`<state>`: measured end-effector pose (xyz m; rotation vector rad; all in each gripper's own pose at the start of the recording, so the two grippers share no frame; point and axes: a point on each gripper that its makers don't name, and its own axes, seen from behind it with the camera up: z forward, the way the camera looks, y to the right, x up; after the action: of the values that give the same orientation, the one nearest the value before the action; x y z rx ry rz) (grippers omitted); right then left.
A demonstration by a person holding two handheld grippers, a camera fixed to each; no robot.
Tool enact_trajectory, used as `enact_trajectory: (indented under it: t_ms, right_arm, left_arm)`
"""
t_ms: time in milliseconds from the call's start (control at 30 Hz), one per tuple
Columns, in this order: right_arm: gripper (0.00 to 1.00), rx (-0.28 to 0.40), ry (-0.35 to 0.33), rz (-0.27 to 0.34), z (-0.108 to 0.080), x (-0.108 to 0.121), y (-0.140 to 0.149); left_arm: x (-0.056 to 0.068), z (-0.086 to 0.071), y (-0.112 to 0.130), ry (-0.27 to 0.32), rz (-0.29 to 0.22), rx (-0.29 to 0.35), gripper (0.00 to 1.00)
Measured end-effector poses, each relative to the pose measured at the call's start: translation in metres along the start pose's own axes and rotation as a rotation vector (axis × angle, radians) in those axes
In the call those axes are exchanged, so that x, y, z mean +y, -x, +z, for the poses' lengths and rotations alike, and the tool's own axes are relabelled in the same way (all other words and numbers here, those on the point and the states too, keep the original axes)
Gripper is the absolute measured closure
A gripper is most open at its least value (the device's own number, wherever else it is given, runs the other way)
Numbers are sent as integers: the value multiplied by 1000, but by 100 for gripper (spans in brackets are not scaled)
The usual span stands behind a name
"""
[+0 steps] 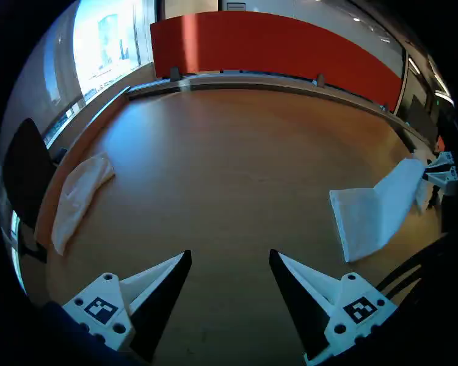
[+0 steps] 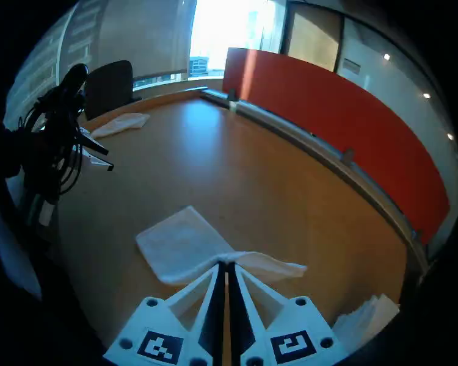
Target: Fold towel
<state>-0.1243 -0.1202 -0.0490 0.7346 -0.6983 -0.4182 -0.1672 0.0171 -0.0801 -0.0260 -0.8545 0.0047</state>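
A broad wooden table with a smooth, warm brown top takes up most of both views. Along its far edge runs a grey channel, and behind that stands one long orange partition. In the left gripper view a bright window sits at 11 o'clock and one black chair at 9 o'clock, past the table's edge. Three white cloths can be counted. The towel lies partly flat at the centre of the right gripper view, with one edge lifted off the wood to 6 o'clock. There the right gripper has its fingers drawn almost together and pinches that raised edge. A second towel, rumpled into a long strip, lies at 9 o'clock in the left gripper view, near the table's edge and well apart from the first. A pile of white cloth sits at 4 o'clock in the right gripper view; what it is made up of cannot be told. There are two grippers. The left gripper hangs over bare wood with its fingers spread wide and nothing between them, and the towel lies off at 3 o'clock from it.
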Motion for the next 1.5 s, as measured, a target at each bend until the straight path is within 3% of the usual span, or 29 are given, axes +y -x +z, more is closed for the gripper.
enact_trajectory:
  t_ms: [633,1000,1200,1233,1500]
  right_arm:
    - [90,2,-138,-55,42,-71,-23]
    - [90,-47,-228,-65,71,-110,-10]
    - [29,-85,-226,-47,81,-113,5]
    - [25,-85,-222,-45,81,-112,5]
    - [25,-86,-198,-27,76,-100,8]
  left_arm:
    - [-18,-13,1,-20,-30,21,6]
    - [-32,-20,11,-44,-54,19,6]
    - [-39,-23,17,-58,-63,13,6]
    - [-39,-23,18,-59,-64,13,6]
    - [-38,-22,16,-58,-68,14,6]
